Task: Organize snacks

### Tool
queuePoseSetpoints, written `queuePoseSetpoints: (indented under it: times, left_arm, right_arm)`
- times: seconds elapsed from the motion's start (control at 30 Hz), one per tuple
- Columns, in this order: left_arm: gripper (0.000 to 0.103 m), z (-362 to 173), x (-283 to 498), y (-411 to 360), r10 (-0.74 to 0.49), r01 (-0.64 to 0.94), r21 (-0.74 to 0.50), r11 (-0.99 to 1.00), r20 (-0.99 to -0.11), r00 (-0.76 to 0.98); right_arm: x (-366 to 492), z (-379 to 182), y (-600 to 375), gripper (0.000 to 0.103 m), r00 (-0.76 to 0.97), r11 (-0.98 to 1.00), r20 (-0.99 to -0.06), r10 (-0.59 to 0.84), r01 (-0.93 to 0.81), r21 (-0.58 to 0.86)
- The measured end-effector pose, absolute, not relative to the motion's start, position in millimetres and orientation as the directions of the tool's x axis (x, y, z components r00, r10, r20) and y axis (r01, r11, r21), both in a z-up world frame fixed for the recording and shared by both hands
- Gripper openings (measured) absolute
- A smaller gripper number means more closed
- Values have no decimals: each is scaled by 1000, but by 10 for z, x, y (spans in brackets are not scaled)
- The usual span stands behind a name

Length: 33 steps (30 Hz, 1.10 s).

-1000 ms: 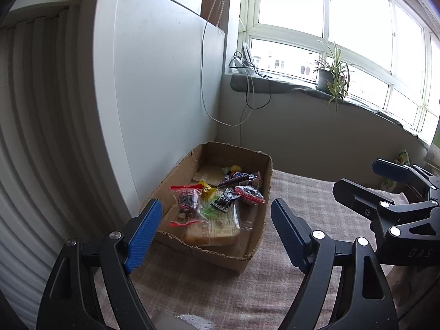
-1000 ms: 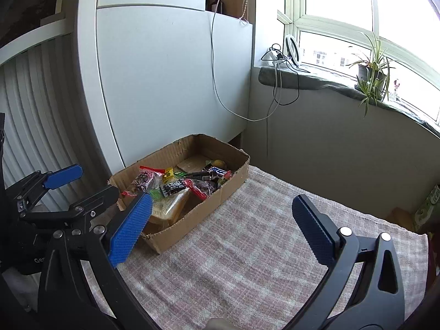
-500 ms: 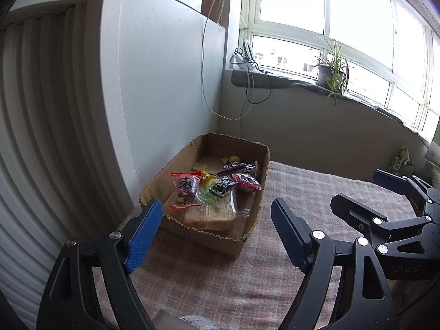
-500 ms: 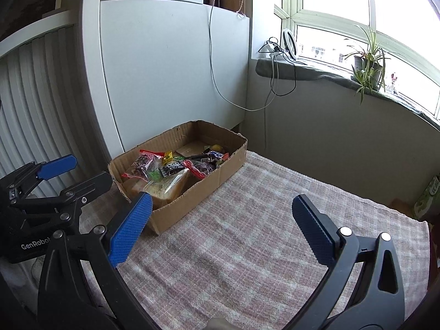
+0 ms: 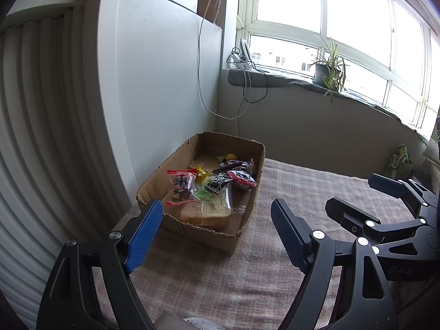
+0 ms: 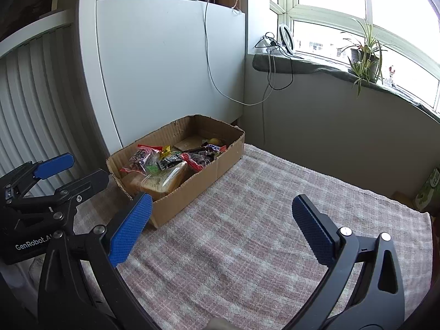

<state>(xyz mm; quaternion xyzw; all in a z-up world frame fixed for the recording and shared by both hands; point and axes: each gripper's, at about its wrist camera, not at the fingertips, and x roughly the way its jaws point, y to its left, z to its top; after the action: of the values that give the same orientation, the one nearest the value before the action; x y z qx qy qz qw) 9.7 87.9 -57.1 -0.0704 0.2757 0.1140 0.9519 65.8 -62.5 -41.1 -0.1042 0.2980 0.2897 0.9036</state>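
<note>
One cardboard box, open top, centre-left of the left wrist frame, sitting on a checked cloth up against a white panel. It holds a heap of snacks, too jumbled for an exact count. I can pick out one bagged loaf of sliced bread at the near end, one clear zip bag with red seal, one black-and-white packet, one red-edged packet, one yellow item near the far wall.

Two grippers, both empty. Left gripper: fingers spread wide, hovering short of the box's near end. Right gripper: fingers spread wide, over bare cloth at lower centre, box to its upper left.

One potted plant on the windowsill, upper right.
</note>
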Motion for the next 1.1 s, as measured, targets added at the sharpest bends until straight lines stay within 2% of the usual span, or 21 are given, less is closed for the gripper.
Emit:
queuePoseSetpoints:
  times: [1.1]
  left_arm:
    - [81, -574, 152, 788, 173, -239, -54, 970, -540, 824]
  right_arm:
    - [712, -449, -761, 103, 672, 841, -600, 434, -541, 2]
